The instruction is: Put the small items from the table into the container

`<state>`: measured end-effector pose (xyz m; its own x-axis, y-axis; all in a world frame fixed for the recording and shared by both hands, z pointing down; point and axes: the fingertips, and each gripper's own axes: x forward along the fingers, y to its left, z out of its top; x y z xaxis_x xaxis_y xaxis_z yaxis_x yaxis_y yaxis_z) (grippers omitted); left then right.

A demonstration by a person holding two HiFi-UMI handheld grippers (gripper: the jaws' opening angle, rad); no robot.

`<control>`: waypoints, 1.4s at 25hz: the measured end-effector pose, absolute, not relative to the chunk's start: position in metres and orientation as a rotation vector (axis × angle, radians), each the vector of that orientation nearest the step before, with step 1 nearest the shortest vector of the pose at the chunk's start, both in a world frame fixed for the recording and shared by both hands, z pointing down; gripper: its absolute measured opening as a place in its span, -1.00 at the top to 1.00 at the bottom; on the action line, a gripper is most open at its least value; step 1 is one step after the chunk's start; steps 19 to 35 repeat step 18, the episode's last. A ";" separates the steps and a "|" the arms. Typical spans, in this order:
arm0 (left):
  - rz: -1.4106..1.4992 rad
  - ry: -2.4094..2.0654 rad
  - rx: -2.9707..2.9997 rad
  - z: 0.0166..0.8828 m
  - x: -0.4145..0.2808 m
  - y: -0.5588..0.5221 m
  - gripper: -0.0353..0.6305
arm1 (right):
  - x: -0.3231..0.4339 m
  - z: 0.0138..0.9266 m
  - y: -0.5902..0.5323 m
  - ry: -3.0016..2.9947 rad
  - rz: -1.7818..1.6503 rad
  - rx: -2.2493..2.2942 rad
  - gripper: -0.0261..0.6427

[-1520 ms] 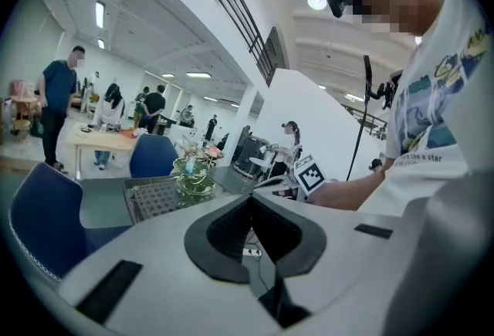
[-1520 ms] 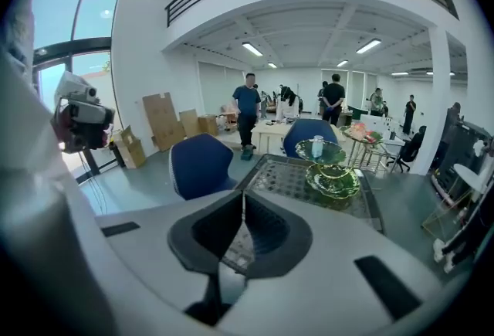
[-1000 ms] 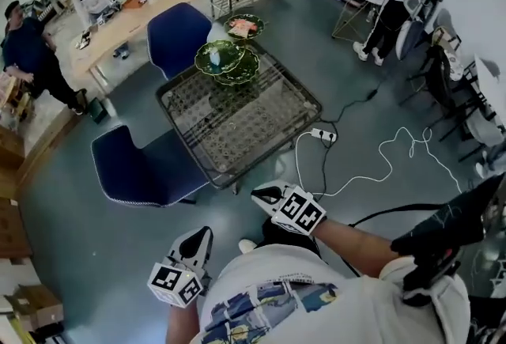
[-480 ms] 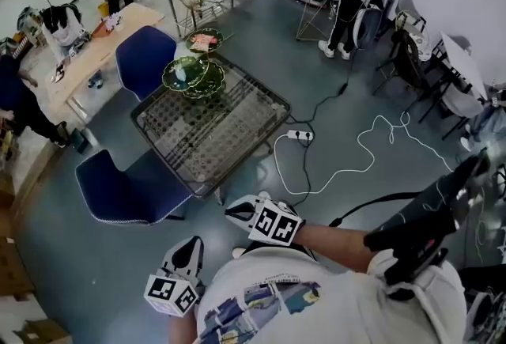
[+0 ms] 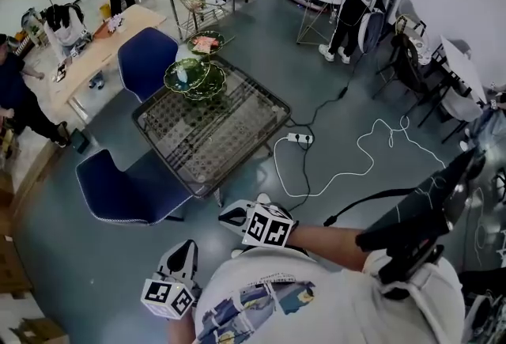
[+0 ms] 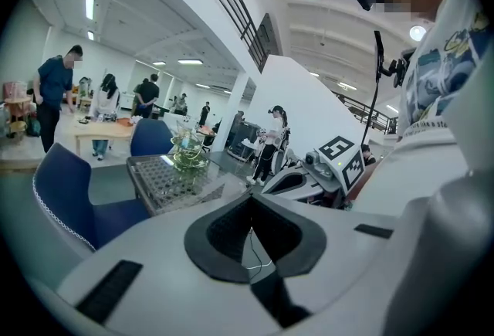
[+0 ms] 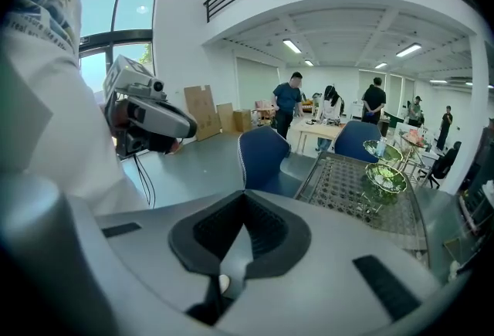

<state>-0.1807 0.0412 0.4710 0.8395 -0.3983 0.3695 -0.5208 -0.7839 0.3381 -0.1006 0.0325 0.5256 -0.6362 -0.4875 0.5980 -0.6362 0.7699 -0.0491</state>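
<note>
Office: mesh table (image 5: 237,122), green bowls (image 5: 194,78).

The lattice-top table (image 5: 237,137) stands at upper left-centre of the head view. Two green glass dishes (image 5: 207,88) sit upright and overlapping at its far corner. A small pale item (image 5: 183,75) lies in the left one. Just beyond them, a third green dish (image 5: 192,38) holds orange-pink contents (image 5: 206,41).

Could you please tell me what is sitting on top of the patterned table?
Green glass dishes cluster at the far corner of the table. Nothing else shows on its top from here, and what lies inside the dishes is too small to tell.
</note>
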 end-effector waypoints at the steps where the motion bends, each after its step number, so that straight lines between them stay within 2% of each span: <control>1: 0.386 -0.686 2.582 0.471 -0.183 0.040 0.87 | -0.102 0.525 0.032 -2.390 0.343 0.830 0.89; 35: 0.378 -0.669 2.570 0.473 -0.184 0.032 0.87 | -0.102 0.528 0.023 -2.370 0.352 0.822 0.89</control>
